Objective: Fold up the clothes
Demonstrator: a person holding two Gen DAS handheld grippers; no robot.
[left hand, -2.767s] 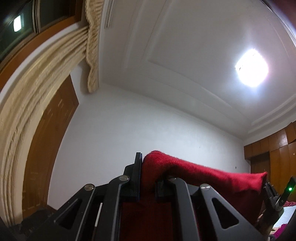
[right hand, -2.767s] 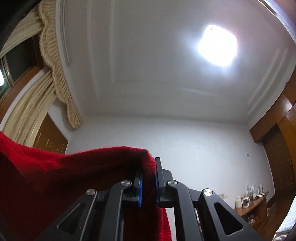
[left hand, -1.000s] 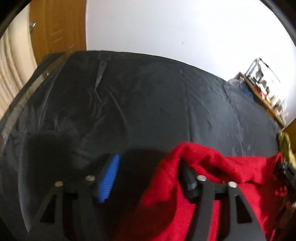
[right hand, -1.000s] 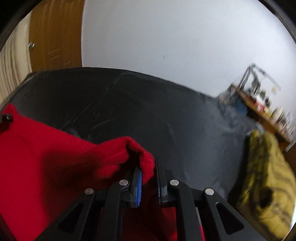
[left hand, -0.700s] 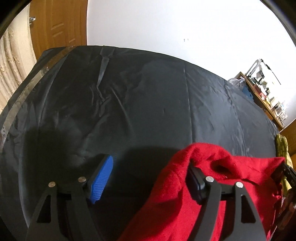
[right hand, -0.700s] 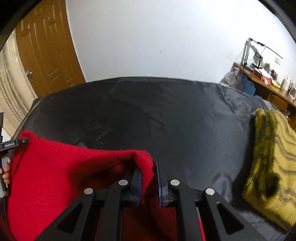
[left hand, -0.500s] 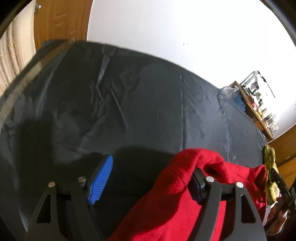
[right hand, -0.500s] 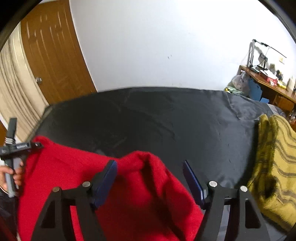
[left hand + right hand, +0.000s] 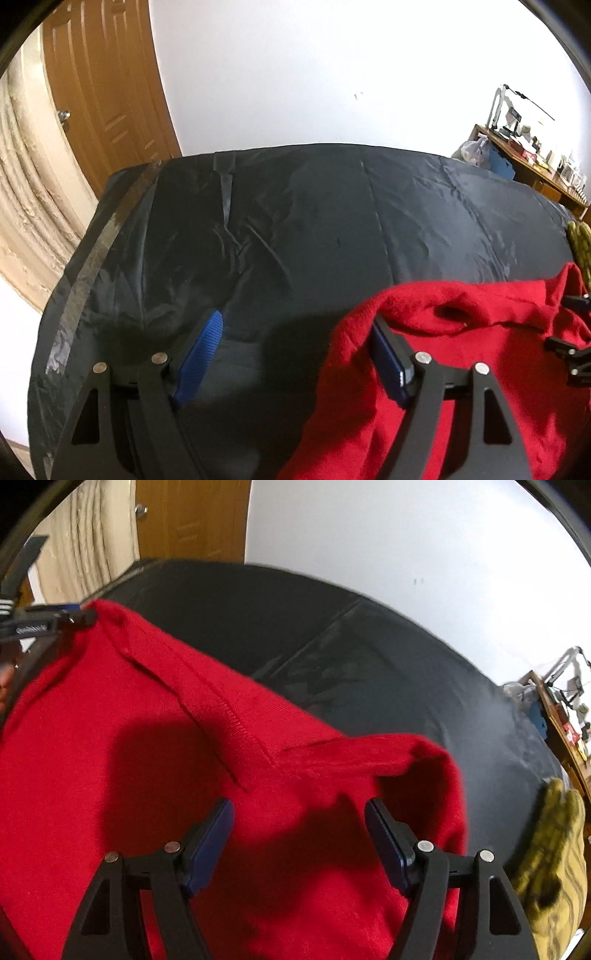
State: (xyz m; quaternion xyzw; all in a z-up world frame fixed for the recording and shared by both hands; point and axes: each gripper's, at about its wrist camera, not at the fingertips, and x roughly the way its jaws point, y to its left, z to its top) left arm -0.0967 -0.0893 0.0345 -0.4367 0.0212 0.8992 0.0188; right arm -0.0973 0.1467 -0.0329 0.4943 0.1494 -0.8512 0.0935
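My view takes in a black sheet, wooden door, curtain, white wall and cluttered desk.

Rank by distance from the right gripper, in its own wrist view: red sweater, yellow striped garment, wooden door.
1. Red sweater, directly under the open right gripper.
2. Yellow striped garment, lower right on the black sheet.
3. Wooden door, top left, beyond the bed.

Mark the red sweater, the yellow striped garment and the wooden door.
red sweater [image 9: 155,738], right wrist view, flat middle beside the seam.
yellow striped garment [image 9: 554,867], right wrist view, its folded body.
wooden door [image 9: 99,99], left wrist view, its panelled face.
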